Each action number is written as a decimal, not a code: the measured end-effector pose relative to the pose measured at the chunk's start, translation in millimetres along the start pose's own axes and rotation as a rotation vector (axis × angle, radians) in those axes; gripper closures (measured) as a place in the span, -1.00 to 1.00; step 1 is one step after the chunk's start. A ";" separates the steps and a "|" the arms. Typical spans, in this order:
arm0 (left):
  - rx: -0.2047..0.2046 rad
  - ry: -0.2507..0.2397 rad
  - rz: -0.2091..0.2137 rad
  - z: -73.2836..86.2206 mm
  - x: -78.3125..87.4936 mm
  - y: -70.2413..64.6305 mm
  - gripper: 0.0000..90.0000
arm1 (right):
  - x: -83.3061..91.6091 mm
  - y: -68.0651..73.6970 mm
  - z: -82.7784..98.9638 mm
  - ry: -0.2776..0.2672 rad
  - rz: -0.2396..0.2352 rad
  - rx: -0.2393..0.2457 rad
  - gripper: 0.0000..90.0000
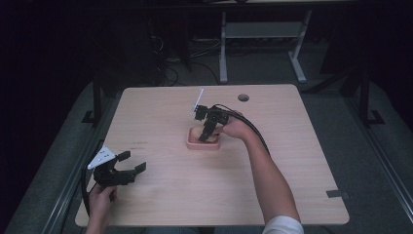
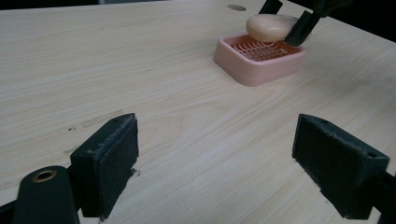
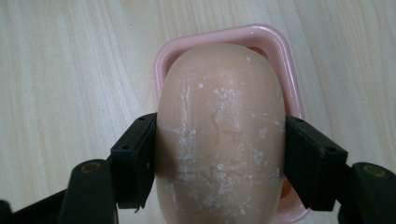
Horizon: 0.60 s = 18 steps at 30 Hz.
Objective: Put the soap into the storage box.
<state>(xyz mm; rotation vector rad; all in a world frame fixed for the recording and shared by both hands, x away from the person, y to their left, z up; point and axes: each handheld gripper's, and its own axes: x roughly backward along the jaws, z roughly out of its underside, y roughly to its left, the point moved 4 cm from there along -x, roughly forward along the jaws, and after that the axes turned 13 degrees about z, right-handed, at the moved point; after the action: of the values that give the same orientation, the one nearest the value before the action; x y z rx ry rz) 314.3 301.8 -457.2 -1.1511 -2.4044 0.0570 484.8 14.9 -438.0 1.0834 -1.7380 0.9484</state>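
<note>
A pink soap dish (image 1: 213, 145) (image 2: 243, 70) (image 3: 286, 60) with a ribbed drain sits at the middle of the wooden table. My right gripper (image 1: 207, 134) (image 3: 219, 161) points down over it, shut on a beige oval bar of soap (image 3: 219, 140) (image 2: 268, 26) (image 1: 195, 131). The soap hangs just above the dish, and I cannot tell if it touches the rim. My left gripper (image 1: 132, 162) (image 2: 217, 168) is open near the table's front left corner, held low over bare wood with nothing between its pads, pointing toward the dish.
The table (image 1: 160, 195) has a round cable hole (image 1: 243, 97) at its back right. A small dark tab (image 1: 337, 194) lies near the front right edge. Metal desk legs (image 1: 223, 48) stand on the floor beyond the far edge.
</note>
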 end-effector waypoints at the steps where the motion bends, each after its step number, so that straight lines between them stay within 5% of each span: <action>1: 0.000 0.000 0.000 0.0 0.0 0.0 -0.68 | 0.0 0.0 0.0 0.000 0.000 0.000 -0.29; 18: 0.003 -0.002 -0.001 -0.1 0.2 0.3 -0.68 | -16.5 -4.8 0.8 0.030 -0.015 -0.017 -0.29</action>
<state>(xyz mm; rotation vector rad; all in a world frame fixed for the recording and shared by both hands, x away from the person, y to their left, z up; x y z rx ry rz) 314.5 302.0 -457.1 -1.1487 -2.4064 0.0614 493.3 17.2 -452.9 1.0646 -1.7083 0.9350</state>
